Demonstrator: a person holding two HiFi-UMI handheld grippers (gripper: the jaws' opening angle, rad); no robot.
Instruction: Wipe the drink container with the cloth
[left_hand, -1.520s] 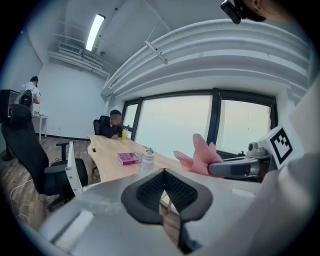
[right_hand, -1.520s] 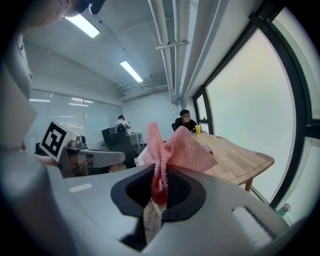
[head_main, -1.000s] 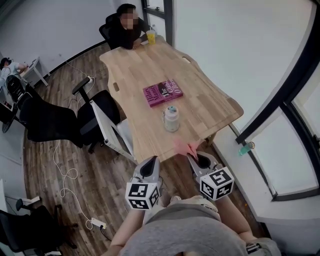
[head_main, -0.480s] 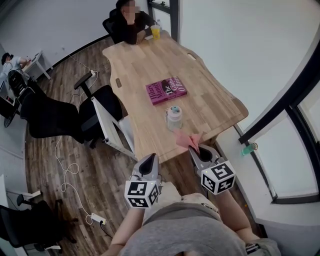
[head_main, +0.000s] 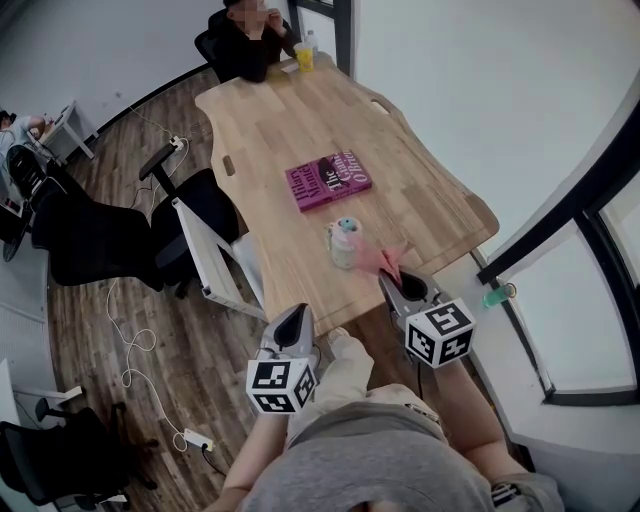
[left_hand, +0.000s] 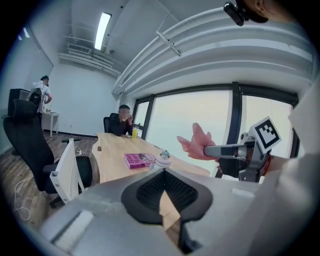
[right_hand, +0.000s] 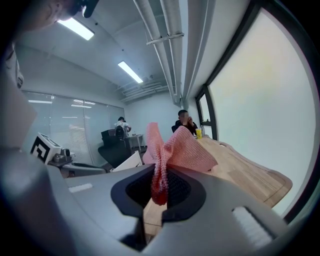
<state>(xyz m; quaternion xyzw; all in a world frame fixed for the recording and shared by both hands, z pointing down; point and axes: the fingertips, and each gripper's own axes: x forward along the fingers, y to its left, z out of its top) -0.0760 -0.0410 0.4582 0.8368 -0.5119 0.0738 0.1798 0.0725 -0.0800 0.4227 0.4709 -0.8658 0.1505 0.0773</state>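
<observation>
The drink container (head_main: 343, 243), a small pale bottle with a teal cap, stands upright near the front edge of the wooden table (head_main: 270, 140). My right gripper (head_main: 390, 280) is shut on a pink cloth (head_main: 384, 259), which hangs just right of the container, close to its side. In the right gripper view the cloth (right_hand: 172, 152) sticks up from the shut jaws and hides the container. My left gripper (head_main: 291, 318) hovers off the table's front edge, shut and holding nothing. The left gripper view shows the container (left_hand: 162, 159) and the cloth (left_hand: 197, 145) ahead.
A magenta book (head_main: 328, 180) lies behind the container. At the table's far end sits a person (head_main: 245, 45) with a yellow drink (head_main: 304, 57). A white chair (head_main: 205, 260) and black office chairs (head_main: 95, 240) stand left of the table. A window ledge runs along the right.
My right gripper has carried the cloth forward over the table edge, up beside the container. The left gripper has stayed low near the edge.
</observation>
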